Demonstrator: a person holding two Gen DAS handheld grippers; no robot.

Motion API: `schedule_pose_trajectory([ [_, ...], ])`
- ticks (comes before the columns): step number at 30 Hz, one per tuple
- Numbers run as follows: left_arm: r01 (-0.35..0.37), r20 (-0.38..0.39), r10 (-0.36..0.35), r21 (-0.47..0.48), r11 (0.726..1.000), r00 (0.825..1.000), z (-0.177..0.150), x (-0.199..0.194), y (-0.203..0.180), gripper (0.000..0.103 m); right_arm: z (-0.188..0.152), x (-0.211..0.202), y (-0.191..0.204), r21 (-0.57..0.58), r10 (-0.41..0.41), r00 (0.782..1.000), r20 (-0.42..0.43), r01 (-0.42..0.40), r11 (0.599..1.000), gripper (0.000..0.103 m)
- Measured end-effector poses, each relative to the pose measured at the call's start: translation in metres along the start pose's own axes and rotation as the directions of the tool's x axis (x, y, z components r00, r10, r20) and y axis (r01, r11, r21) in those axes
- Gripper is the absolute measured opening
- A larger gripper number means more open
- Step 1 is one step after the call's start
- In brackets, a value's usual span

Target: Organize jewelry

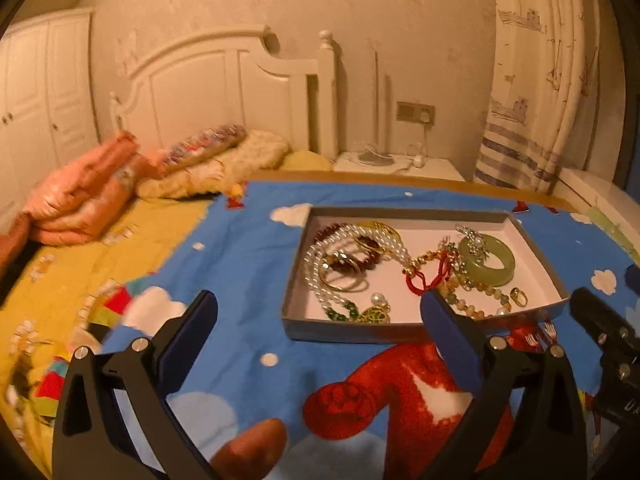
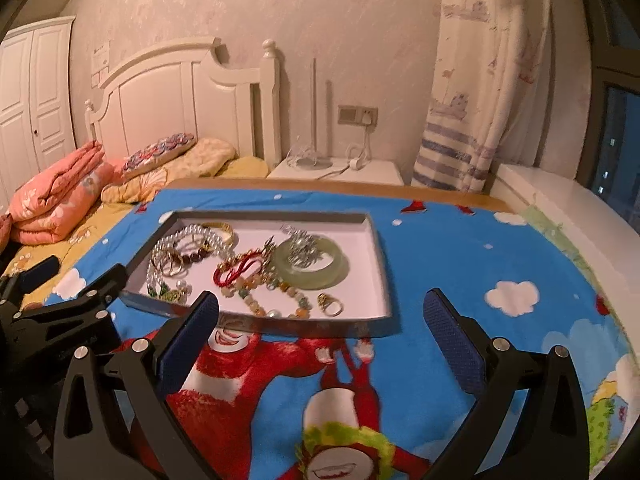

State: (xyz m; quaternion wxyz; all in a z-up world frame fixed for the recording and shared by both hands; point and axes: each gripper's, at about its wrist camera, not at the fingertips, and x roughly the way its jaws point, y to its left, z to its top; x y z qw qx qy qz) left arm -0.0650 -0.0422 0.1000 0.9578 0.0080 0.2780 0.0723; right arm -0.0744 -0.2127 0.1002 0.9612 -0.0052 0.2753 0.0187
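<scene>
A shallow grey box lid (image 1: 344, 330) (image 2: 382, 248) lies on a blue cartoon blanket and holds tangled jewelry: a pearl necklace (image 1: 316, 264) (image 2: 160, 256), a green jade bangle (image 1: 490, 264) (image 2: 316, 272), a red cord bracelet (image 1: 424, 282) (image 2: 236, 270), a beaded strand (image 2: 256, 300), gold rings (image 1: 519, 297) (image 2: 330, 304). My left gripper (image 1: 318, 308) is open and empty, just in front of the box's near edge. My right gripper (image 2: 320, 308) is open and empty, over the box's near right corner. The right gripper (image 1: 600, 328) shows in the left view; the left gripper (image 2: 76, 292) shows in the right view.
The blue blanket (image 2: 460, 248) covers a board on a bed. Folded orange quilt (image 1: 80, 200) and pillows (image 1: 208, 160) lie at back left by the white headboard (image 1: 224, 92). A white nightstand (image 2: 340, 168) and curtain (image 2: 480, 80) stand behind.
</scene>
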Motion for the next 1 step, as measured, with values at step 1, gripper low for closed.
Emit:
schedule_pose_trajectory([
  [1, -0.004, 0.017, 0.004, 0.001, 1.0, 1.0, 0.0015, -0.0088, -0.0015, 0.1, 0.003, -0.0081, -0.0027, 0.001, -0.01, 1.0, 0.014, 0.01, 1.0, 0.098],
])
